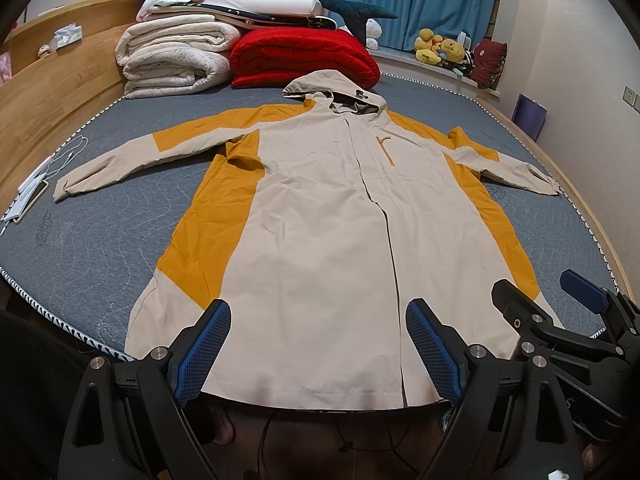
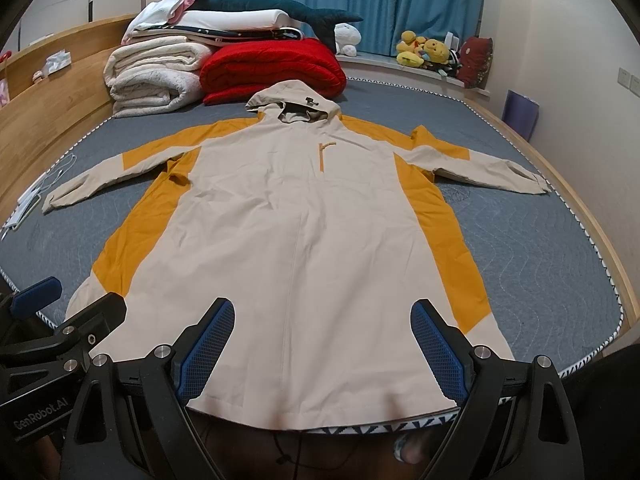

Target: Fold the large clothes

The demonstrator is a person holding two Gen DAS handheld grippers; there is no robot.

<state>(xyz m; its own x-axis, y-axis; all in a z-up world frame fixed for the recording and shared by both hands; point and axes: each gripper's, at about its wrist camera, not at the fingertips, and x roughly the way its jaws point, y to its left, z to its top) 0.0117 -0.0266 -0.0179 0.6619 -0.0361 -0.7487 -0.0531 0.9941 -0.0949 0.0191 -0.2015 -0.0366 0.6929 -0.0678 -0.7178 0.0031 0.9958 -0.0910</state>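
Note:
A large beige and mustard hooded jacket [image 1: 320, 216] [image 2: 304, 216] lies flat, front up, on the grey bed [image 1: 100, 240] [image 2: 540, 248], sleeves spread to both sides, hood at the far end. Its hem hangs slightly over the near bed edge. My left gripper [image 1: 318, 320] hovers open above the hem, nothing between its blue pads. My right gripper [image 2: 322, 320] also stands open above the hem, holding nothing. In the left wrist view the right gripper [image 1: 560, 300] shows at the right; in the right wrist view the left gripper [image 2: 72, 304] shows at the left.
Folded white blankets [image 1: 176, 56] [image 2: 156, 76] and a red blanket [image 1: 304, 58] [image 2: 272, 70] are stacked behind the hood. A phone and cable [image 1: 32, 196] lie at the left bed edge by the wooden headboard [image 1: 52, 92]. Plush toys [image 1: 440, 50] sit on the window ledge.

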